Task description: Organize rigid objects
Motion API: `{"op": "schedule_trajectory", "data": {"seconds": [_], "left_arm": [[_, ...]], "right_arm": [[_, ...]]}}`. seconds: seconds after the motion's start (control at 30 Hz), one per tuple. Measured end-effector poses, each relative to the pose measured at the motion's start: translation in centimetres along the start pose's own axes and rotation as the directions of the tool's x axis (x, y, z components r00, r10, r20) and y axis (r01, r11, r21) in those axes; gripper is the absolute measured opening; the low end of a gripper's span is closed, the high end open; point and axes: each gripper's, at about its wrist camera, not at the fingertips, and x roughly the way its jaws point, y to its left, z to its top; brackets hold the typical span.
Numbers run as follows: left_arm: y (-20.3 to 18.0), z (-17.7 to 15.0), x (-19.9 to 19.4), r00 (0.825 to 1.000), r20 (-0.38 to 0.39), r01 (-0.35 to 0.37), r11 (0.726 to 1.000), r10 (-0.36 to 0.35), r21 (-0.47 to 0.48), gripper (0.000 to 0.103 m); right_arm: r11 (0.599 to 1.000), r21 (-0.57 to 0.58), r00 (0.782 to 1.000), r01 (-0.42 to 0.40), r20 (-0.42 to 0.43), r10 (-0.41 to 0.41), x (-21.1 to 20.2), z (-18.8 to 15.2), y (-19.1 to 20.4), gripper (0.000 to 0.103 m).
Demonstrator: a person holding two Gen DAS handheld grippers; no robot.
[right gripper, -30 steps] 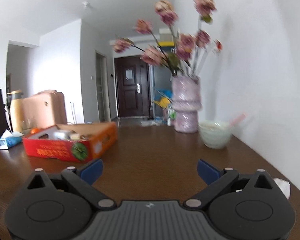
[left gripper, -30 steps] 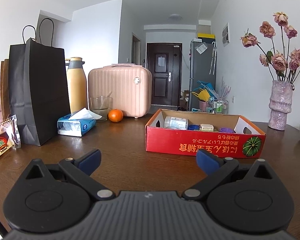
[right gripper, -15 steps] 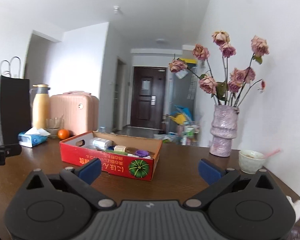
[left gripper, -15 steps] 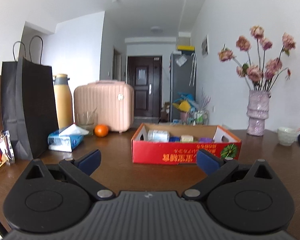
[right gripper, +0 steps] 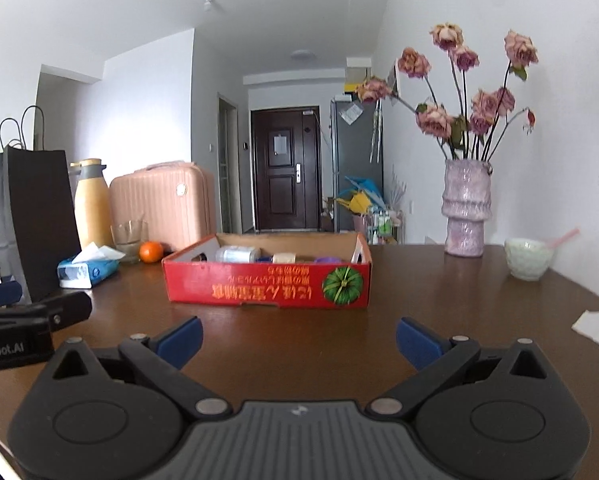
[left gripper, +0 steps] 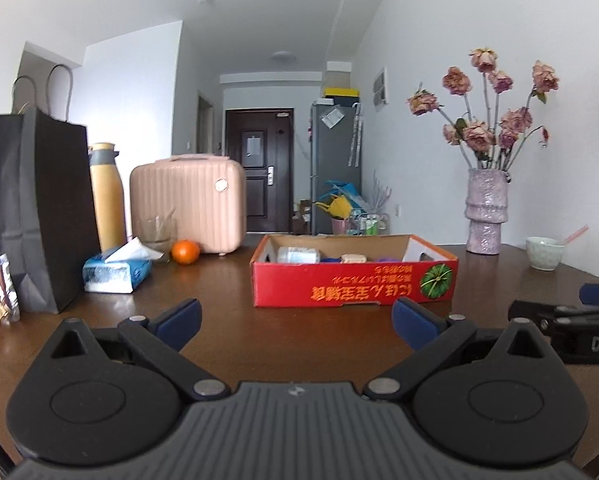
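Two grippers hover low over the near edge of the table point(left gripper: 227, 328), the left gripper point(left gripper: 295, 318) and right gripper point(right gripper: 297, 334) side by side, both with jaws spread wide and nothing between them. The red box point(left gripper: 353, 280) sits mid-table, straight ahead of both, and already holds several small items: a pale canister point(left gripper: 298, 255) lying at its left end, a tan block point(left gripper: 354, 258) and something purple point(right gripper: 326, 259) toward the right. Whether these wait to be sorted or lie sorted already, this scene cannot settle. Any reach into the box would do well to come in over the near wall, not through it, since the cardboard looks light and may slide. Left of the box lie a tissue pack point(left gripper: 115, 272) and an orange point(left gripper: 185, 251); a bowl point(right gripper: 527, 258) stands far right.
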Motion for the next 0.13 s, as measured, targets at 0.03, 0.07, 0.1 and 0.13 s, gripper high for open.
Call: {"op": "schedule_trajectory", "data": {"seconds": [0.03, 0.07, 0.1, 0.13], "left_arm": [[0.29, -0.25, -0.01, 1.000, -0.004, -0.005, 1.000, 0.005, -0.010, 0.103], [0.52, -0.36, -0.01, 1.000, -0.007, 0.001, 1.000, -0.001, -0.017, 0.103], [0.69, -0.49, -0.06, 1.000, -0.007, 0.010, 1.000, -0.011, -0.024, 0.103], [0.87, -0.67, -0.19, 1.000, -0.005, 0.014, 1.000, -0.014, -0.027, 0.103]], "right_arm": [[1.000, -0.001, 1.000, 0.003, -0.007, -0.003, 0.04, -0.29, 0.11, 0.103], [1.000, -0.002, 1.000, 0.006, -0.014, -0.006, 0.08, -0.59, 0.20, 0.103], [1.000, -0.004, 1.000, 0.004, -0.018, -0.004, 0.08, -0.85, 0.26, 0.103], [1.000, -0.004, 1.000, 0.004, -0.018, -0.004, 0.08, -0.85, 0.26, 0.103]]}}
